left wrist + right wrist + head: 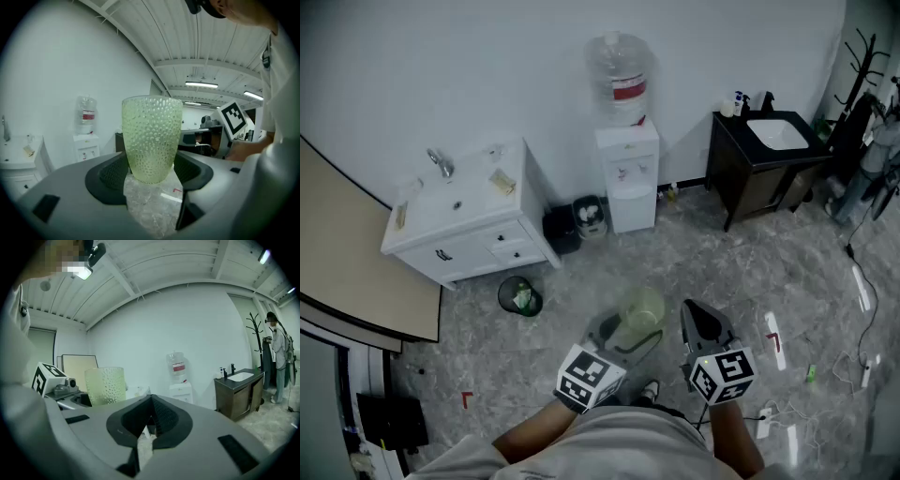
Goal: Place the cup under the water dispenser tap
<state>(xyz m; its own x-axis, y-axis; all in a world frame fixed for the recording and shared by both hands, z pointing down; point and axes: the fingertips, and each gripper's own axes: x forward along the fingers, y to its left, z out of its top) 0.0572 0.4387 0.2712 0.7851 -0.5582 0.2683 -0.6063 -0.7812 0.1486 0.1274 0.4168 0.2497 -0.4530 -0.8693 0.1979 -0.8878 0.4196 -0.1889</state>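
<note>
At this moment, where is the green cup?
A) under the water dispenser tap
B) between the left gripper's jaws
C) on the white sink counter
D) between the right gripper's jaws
B: the cup stands upright, gripped between the jaws of the left gripper, while the water dispenser stands apart from it, against the far wall.

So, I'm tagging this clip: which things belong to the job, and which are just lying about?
Job: pale green dimpled translucent cup, in the left tongs; white water dispenser with clear bottle.
Lying about: white sink cabinet; dark sink cabinet; round black bin.
</note>
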